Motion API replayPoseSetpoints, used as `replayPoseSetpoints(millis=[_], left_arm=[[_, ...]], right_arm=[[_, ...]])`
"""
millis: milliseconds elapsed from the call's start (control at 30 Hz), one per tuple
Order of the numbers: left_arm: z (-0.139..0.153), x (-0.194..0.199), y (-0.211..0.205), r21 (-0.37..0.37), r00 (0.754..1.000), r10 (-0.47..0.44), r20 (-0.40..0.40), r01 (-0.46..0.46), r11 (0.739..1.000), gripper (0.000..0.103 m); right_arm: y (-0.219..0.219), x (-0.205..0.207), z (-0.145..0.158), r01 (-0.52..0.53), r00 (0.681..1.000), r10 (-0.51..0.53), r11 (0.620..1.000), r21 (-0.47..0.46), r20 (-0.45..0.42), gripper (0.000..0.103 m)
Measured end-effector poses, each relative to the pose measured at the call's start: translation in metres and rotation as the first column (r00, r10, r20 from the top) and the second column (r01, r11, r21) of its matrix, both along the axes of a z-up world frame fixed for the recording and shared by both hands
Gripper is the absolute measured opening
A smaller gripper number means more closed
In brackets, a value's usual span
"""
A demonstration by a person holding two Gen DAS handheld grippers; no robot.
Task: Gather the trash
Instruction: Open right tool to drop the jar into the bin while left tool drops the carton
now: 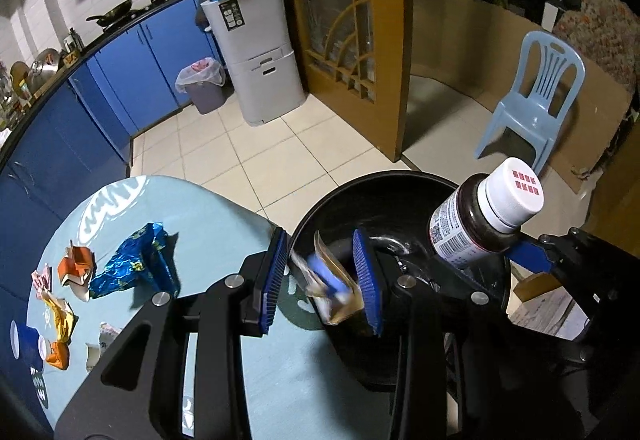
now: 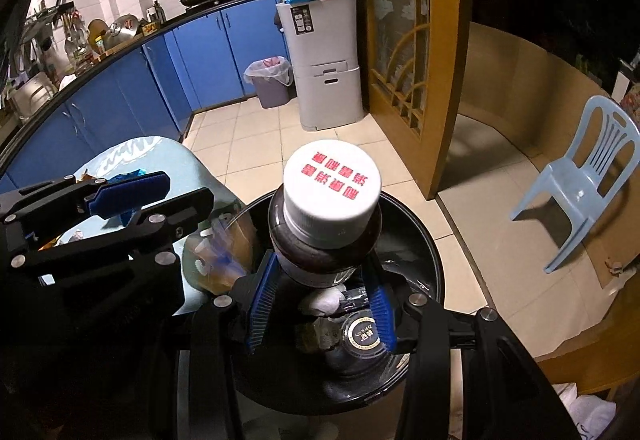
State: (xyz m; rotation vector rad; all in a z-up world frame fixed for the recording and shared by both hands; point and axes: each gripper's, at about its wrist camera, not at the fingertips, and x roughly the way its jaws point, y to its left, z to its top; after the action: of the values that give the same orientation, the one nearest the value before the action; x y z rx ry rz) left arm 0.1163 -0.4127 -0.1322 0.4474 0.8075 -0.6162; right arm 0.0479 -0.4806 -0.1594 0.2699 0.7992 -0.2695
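Observation:
My right gripper (image 2: pixel 320 300) is shut on a brown bottle with a white cap (image 2: pixel 326 216) and holds it over the black bin (image 2: pixel 424 240); the bottle also shows in the left wrist view (image 1: pixel 480 220). My left gripper (image 1: pixel 320 280) is open over the bin's rim (image 1: pixel 400 180), and a blurred blue and brown wrapper (image 1: pixel 332 284) is between its fingers, falling free. On the light blue table (image 1: pixel 224 224) lie a blue foil wrapper (image 1: pixel 136 264), an orange wrapper (image 1: pixel 78 266) and several smaller scraps. Trash lies inside the bin (image 2: pixel 360 332).
A lined grey waste bin (image 1: pixel 204 84) and a white cabinet (image 1: pixel 256 52) stand by the blue kitchen cupboards. A pale blue plastic chair (image 1: pixel 536 96) stands to the right beyond a wooden door frame (image 1: pixel 384 40). Tiled floor lies between.

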Motion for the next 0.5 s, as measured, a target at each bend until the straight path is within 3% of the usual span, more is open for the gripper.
replayPoseSetpoints(millis=[167, 200, 233, 267, 500], left_arm=[[-0.006, 0.007, -0.006, 0.009, 1.0, 0.006, -0.029, -0.005, 1.0, 0.037], [-0.007, 0.008, -0.007, 0.014, 0.999, 0.008, -0.032, -0.007, 1.0, 0.05], [-0.008, 0.009, -0.008, 0.015, 0.999, 0.013, -0.034, -0.013, 1.0, 0.076], [-0.007, 0.01, -0.007, 0.002, 0.999, 0.016, -0.034, -0.015, 1.0, 0.086], [-0.003, 0.013, -0.003, -0.017, 0.999, 0.035, -0.015, -0.035, 0.999, 0.095]], right_arm=[[-0.007, 0.003, -0.006, 0.005, 1.0, -0.005, 1.0, 0.011, -0.01, 0.042], [-0.007, 0.004, -0.007, 0.005, 1.0, -0.005, 1.0, 0.012, -0.012, 0.042], [-0.008, 0.004, -0.008, 0.004, 1.0, -0.004, 1.0, 0.014, -0.016, 0.042], [-0.008, 0.006, -0.008, 0.004, 1.0, -0.003, 1.0, 0.015, -0.019, 0.042], [-0.009, 0.008, -0.013, 0.001, 1.0, 0.0, 1.0, 0.027, -0.028, 0.042]])
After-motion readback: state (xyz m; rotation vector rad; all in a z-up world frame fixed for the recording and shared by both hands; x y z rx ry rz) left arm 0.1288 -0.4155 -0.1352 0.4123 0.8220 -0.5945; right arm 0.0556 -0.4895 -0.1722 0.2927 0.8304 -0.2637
